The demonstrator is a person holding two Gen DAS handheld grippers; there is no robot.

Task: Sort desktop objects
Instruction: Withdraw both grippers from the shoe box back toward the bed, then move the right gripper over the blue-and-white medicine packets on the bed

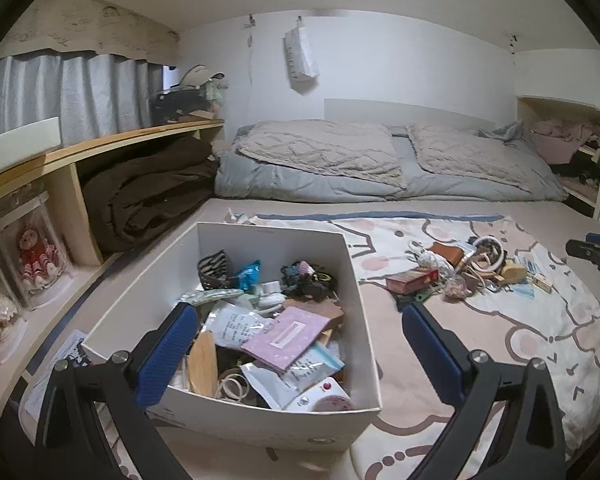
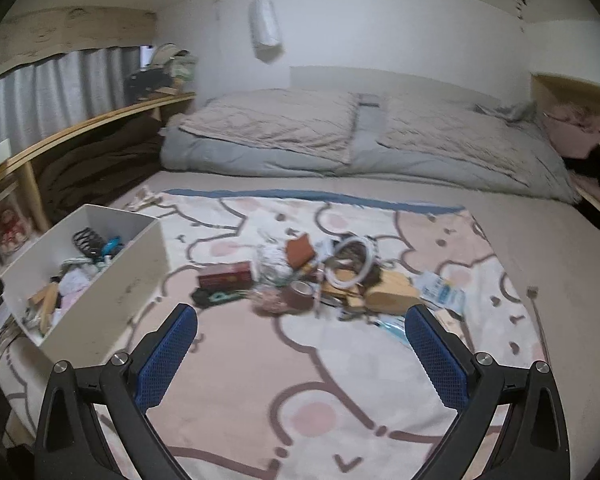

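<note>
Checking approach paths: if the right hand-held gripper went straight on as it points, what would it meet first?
Probably the pile of small objects on the patterned blanket. The right hand-held gripper is open and empty, with only bare blanket before the pile; depth is unclear.

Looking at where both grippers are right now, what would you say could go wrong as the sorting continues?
1. The pile on the blanket is tangled: a white cable coil overlaps neighbouring items, so lifting it may drag them along.
2. The white box is already heaped; the pink card lies loosely on top, and further drops could spill items.
3. The blanket is soft, so the right gripper might pinch fabric when picking flat items.
</note>
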